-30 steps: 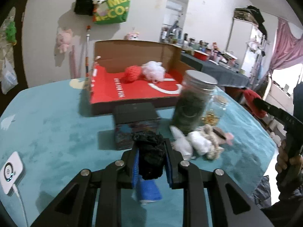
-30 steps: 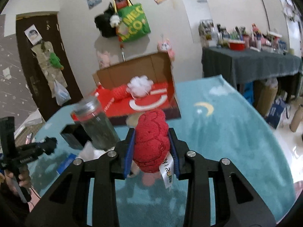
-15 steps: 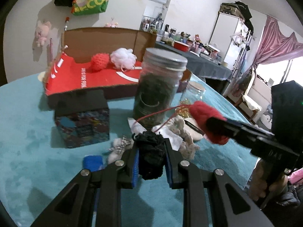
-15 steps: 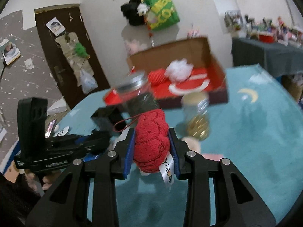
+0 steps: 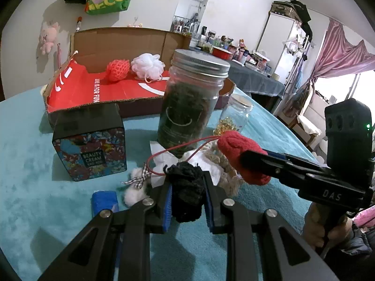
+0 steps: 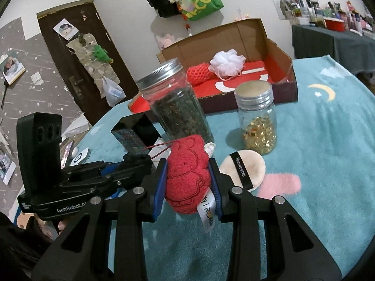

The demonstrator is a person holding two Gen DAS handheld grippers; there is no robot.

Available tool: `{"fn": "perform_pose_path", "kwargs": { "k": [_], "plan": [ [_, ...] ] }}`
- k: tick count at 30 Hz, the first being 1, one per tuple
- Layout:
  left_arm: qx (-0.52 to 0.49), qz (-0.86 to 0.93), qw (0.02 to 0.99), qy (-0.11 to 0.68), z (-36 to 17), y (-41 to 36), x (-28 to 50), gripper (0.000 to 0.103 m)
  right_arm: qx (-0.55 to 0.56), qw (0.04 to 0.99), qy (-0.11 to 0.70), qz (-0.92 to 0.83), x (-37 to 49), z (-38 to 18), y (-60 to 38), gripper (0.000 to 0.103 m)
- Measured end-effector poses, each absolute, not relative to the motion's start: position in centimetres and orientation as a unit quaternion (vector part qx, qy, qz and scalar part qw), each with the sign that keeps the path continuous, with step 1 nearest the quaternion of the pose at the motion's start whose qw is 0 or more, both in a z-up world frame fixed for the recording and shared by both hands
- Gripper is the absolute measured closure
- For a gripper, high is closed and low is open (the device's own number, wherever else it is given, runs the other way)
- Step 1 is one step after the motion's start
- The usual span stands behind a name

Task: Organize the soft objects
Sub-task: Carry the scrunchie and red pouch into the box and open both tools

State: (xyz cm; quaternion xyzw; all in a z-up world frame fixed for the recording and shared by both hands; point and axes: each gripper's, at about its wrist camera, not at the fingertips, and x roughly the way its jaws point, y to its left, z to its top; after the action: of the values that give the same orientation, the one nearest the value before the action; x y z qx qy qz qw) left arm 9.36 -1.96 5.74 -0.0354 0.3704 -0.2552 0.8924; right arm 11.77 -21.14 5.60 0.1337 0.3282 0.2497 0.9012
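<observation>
My left gripper point(image 5: 187, 187) is shut on a black knitted soft piece point(image 5: 186, 192), held above the teal table. My right gripper point(image 6: 187, 178) is shut on a red plush toy point(image 6: 186, 175) with a white label; it also shows in the left wrist view point(image 5: 241, 158), trailing a red cord. The two grippers are close together near the table's front. An open cardboard box point(image 5: 131, 39) with a red liner stands behind, holding a red mesh ball point(image 5: 118, 69) and a white bath puff point(image 5: 147, 65). Small white and beige soft items point(image 5: 138, 187) lie below the grippers.
A tall jar of dark leaves point(image 5: 189, 103) and a small jar of gold beads point(image 6: 257, 121) stand before the box. A black Beauty Cream box point(image 5: 90, 140) is at left. A round powder puff point(image 6: 243, 168) and a blue roll point(image 5: 104, 201) lie on the teal cloth.
Both grippers have come closer together over the pile of soft items, each still holding its piece. The right gripper has swung in from the right toward the jars.
</observation>
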Motion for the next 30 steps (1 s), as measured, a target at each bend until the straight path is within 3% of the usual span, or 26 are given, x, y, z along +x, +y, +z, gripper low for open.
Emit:
{"fn": "perform_pose_path", "kwargs": {
  "k": [30],
  "plan": [
    [-0.076, -0.164, 0.904, 0.388, 6.2, 10.7, 10.6, 0.079, 0.228, 0.885, 0.346, 0.214, 13.1, 5.8, -31.4, 0.071]
  ]
}}
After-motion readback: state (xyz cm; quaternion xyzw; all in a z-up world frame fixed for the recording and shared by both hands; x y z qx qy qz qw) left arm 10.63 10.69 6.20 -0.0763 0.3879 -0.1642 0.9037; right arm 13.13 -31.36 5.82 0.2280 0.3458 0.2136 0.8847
